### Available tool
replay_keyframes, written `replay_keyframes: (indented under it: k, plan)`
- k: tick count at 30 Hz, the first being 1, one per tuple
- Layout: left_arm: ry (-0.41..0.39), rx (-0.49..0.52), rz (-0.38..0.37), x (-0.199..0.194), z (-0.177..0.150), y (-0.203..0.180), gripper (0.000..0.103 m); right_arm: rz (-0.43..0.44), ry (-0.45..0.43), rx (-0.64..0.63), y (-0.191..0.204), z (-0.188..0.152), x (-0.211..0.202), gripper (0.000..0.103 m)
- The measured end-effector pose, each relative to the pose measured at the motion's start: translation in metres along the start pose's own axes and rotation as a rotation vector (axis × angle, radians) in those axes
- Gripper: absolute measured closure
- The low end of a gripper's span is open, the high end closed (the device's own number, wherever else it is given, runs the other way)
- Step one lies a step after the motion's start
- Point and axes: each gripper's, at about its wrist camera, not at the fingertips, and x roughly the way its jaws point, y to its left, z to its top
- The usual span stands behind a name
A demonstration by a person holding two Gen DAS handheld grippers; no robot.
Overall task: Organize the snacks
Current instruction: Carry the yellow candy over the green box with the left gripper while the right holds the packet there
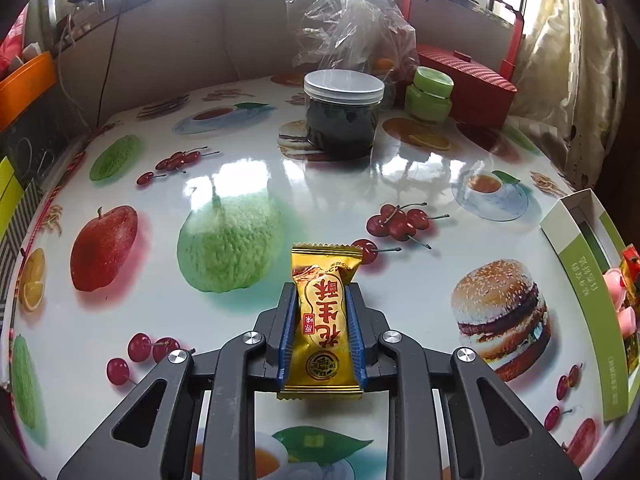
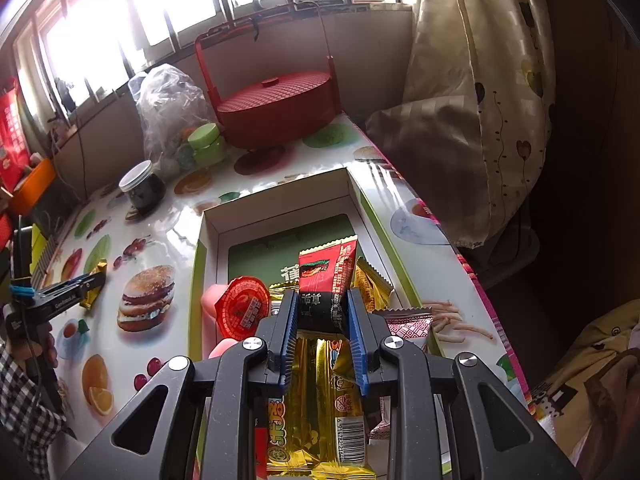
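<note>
1. Gripping a gold foil-wrapped peanut candy with red lettering, the left gripper has its blue pads pressed on both long edges of the packet, which lies lengthwise between the jaws just above the glossy fruit-printed desk.
2. Over at about 3 o'clock in the left wrist view sits the shallow green-and-white cardboard box, already holding several snacks; the step in hand looks like collecting a loose sweet for that box.
3. The right gripper is clamped on a red-and-black snack sachet, held above the box's contents: a pink jelly cup with a red foil lid at 9 o'clock of it and long gold snack sticks beneath.
4. In the right wrist view the left gripper shows at 9 o'clock, well apart from the box, past the printed hamburger.
5. Next, the left hand probably needs to carry the candy toward 3 o'clock, clear the box wall, and let go over a bare patch of the green floor.
6. The right sachet likely wants releasing first, since both hands would crowd the same corner.
7. A dark lidded plastic jar at 12 o'clock stands out of the way.
</note>
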Motion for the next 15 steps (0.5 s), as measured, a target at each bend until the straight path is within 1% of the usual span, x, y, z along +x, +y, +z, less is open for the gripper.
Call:
replay_keyframes:
  k: [4,9,15]
  plan:
    - [-0.012,0.015,-0.016,-0.01,0.001,-0.008,0.079,0.003,-0.004,0.001,0.0,-0.001,-0.002,0.08]
    - [-0.048,0.034,-0.066,-0.031,0.004,-0.029,0.079,0.013,-0.014,0.001,0.002,-0.003,-0.01,0.08]
    - [-0.064,0.053,-0.135,-0.048,0.002,-0.06,0.079,0.024,-0.025,-0.009,0.003,-0.004,-0.021,0.08]
